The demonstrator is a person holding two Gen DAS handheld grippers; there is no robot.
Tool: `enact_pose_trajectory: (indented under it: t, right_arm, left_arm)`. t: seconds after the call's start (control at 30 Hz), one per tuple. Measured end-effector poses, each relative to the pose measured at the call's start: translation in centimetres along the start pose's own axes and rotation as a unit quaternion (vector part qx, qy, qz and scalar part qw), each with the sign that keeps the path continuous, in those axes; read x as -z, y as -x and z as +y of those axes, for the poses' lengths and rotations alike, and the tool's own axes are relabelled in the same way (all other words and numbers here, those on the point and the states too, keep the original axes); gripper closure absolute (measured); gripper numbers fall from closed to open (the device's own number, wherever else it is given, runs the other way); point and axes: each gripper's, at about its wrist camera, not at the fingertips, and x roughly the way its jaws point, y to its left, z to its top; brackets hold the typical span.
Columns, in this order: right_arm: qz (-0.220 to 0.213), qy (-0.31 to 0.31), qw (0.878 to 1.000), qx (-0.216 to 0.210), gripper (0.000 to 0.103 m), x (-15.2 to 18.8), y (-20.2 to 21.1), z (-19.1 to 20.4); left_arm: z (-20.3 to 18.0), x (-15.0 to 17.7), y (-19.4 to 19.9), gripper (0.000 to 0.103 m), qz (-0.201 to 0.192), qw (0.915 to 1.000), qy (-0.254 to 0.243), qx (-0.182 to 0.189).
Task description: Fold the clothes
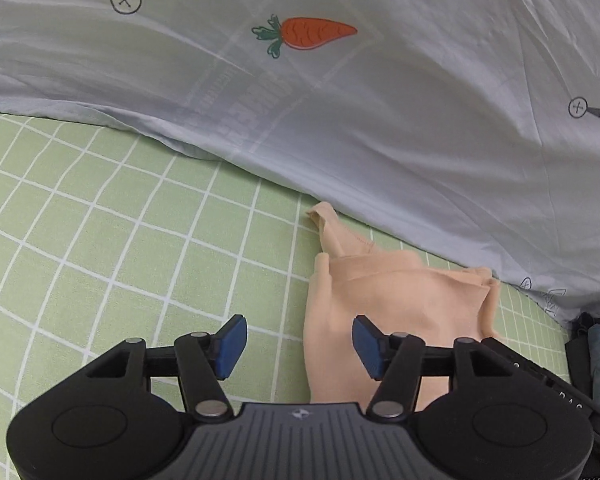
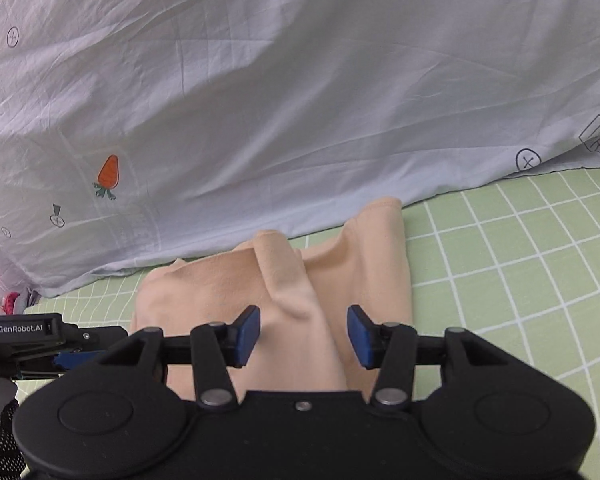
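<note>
A: Left wrist view first, from the left: green checked bed sheet (image 1: 100,240), then the left hand-held gripper (image 1: 300,346) with its blue pads (image 1: 231,346) standing apart, nothing pinched between them.

B: And the garment?

A: The peach garment (image 1: 392,304) lies on the sheet, under and beyond the gripper's right pad, its left edge showing in the gap. A strap end points toward the pale blue quilt (image 1: 380,120) with the carrot print (image 1: 316,33), which is heaped along the back.

B: Right wrist view?

A: At the far left edge the other gripper's black body pokes in, with a dotted glove (image 2: 0,444) below it. Then the right hand-held gripper (image 2: 303,336), also parted, pads clear of the cloth. The garment (image 2: 220,292) lies folded beneath it, a raised crease running between the pads. The far end touches the quilt (image 2: 300,100); the sheet (image 2: 520,260) is bare to the right.
</note>
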Motion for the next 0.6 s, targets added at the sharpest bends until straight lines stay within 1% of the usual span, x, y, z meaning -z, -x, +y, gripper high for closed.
enact_pose_trajectory:
  t: [0.07, 0.13, 0.17, 0.2, 0.23, 0.27, 0.3, 0.33, 0.47, 0.5, 0.6]
  right_arm:
    - [0.007, 0.015, 1.000, 0.004, 0.055, 0.0, -0.5, 0.6]
    - [0.013, 0.029, 0.999, 0.009, 0.063, -0.1, -1.0, 1.1]
    - [0.014, 0.040, 0.999, 0.014, 0.066, -0.2, -1.1, 1.3]
    - [0.016, 0.050, 0.998, 0.018, 0.079, -0.3, -1.2, 1.5]
    - [0.017, 0.061, 0.998, 0.023, 0.089, -0.3, -1.3, 1.7]
    - [0.017, 0.070, 0.997, 0.031, 0.090, -0.3, -1.3, 1.9]
    - [0.015, 0.073, 0.997, 0.032, 0.094, -0.3, -1.2, 2.0]
    - [0.012, 0.071, 0.997, 0.033, 0.095, -0.3, -1.0, 2.0]
    - [-0.010, 0.060, 0.998, 0.036, 0.096, -0.9, 0.8, 2.1]
    - [-0.019, 0.058, 0.997, 0.035, 0.097, -1.2, 1.5, 2.2]
    - [-0.062, 0.059, 0.996, 0.020, 0.097, -2.8, 4.1, 2.4]
  left_arm:
    - [-0.3, 0.5, -0.8, 0.044, 0.006, 1.0000, 0.000, 0.000]
    - [-0.4, 0.7, -1.0, 0.045, -0.001, 1.0000, 0.004, -0.001]
    - [-0.5, 0.8, -1.1, 0.052, -0.004, 1.0000, 0.004, 0.000]
    - [-0.6, 0.9, -1.0, 0.066, -0.006, 1.0000, 0.001, 0.002]
    - [-0.8, 0.9, -1.0, 0.074, -0.007, 1.0000, -0.002, 0.003]
    - [-0.9, 0.9, -1.0, 0.091, -0.006, 1.0000, -0.004, 0.002]
    - [-1.1, 0.8, -1.0, 0.094, -0.007, 1.0000, -0.007, 0.000]
    - [-1.4, 0.8, -0.8, 0.097, -0.010, 0.9999, -0.009, -0.002]
    - [-2.5, 0.3, 1.3, 0.099, -0.035, 0.9993, -0.009, -0.004]
    - [-2.8, -0.1, 2.1, 0.099, -0.045, 0.9989, -0.009, 0.000]
    - [-3.8, -1.8, 5.0, 0.099, -0.093, 0.9953, -0.007, 0.027]
